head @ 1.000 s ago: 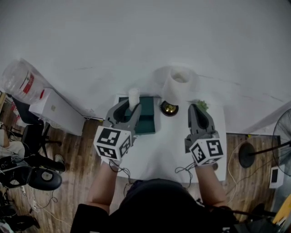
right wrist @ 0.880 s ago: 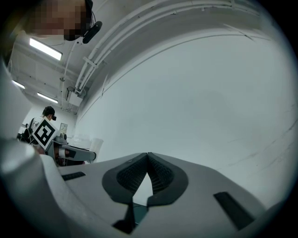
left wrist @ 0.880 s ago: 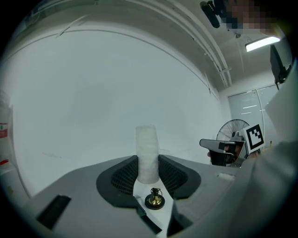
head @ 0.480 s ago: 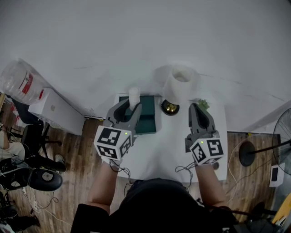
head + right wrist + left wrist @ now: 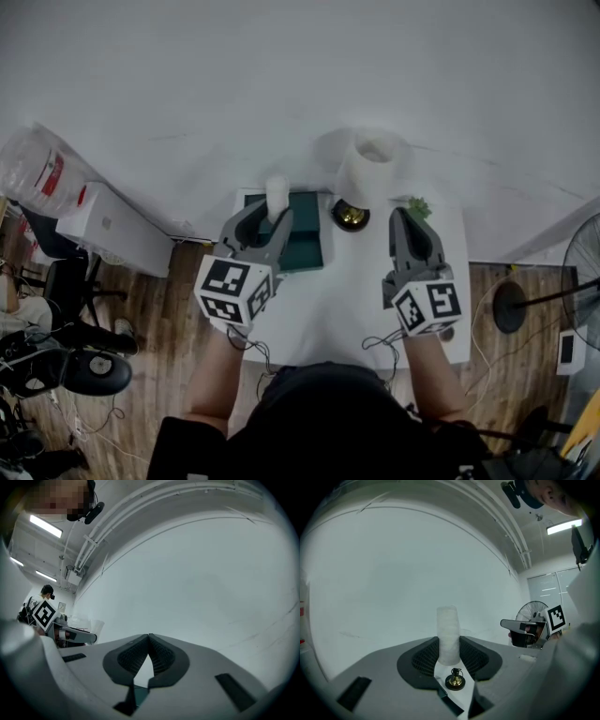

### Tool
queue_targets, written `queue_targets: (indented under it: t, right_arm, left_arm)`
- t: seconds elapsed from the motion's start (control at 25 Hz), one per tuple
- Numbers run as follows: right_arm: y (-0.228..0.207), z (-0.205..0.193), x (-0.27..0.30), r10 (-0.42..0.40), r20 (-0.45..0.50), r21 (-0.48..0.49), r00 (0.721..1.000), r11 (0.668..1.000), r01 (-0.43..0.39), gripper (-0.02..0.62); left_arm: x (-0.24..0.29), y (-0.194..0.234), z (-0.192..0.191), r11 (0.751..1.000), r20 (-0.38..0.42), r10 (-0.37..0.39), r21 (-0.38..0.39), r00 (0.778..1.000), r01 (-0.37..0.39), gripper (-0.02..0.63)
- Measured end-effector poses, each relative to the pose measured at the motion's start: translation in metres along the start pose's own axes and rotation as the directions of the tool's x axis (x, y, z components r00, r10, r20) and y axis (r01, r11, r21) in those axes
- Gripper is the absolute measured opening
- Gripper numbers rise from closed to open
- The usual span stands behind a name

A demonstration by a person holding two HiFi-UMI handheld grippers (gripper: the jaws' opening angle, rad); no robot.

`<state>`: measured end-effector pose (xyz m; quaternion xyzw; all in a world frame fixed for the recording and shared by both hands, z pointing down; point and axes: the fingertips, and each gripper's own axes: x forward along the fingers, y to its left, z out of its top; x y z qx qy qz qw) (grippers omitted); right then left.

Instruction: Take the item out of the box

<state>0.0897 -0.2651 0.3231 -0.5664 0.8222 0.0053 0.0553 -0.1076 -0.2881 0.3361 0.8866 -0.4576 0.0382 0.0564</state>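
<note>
A white, foam-like cylinder (image 5: 277, 195) stands upright between the pads of my left gripper (image 5: 275, 212), which is shut on it. They hang over the left part of the dark green open box (image 5: 306, 246) on the white table (image 5: 328, 309). In the left gripper view the cylinder (image 5: 448, 638) fills the gap between the jaws, with a small brass bell (image 5: 455, 680) on the table below. My right gripper (image 5: 413, 217) hovers to the right of the box, shut and empty; in the right gripper view its jaw tips (image 5: 149, 637) touch.
A brass bell (image 5: 351, 216) sits just right of the box, with a large white paper roll (image 5: 370, 169) behind it and a small green plant (image 5: 417, 206) at the back right. A white carton (image 5: 112, 230) and a clear plastic container (image 5: 42, 169) lie left of the table; a fan (image 5: 583, 281) stands at the right.
</note>
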Motion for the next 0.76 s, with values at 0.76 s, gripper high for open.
queue_targets:
  t: [0.76]
  right_arm:
    - [0.0016,-0.0059,0.0065,-0.033,-0.008,-0.005,0.999,0.999,0.033,0.003]
  left_arm:
    - [0.0088,0.0060,-0.0056,0.999,0.000,-0.043,0.001,0.999,0.043,0.133]
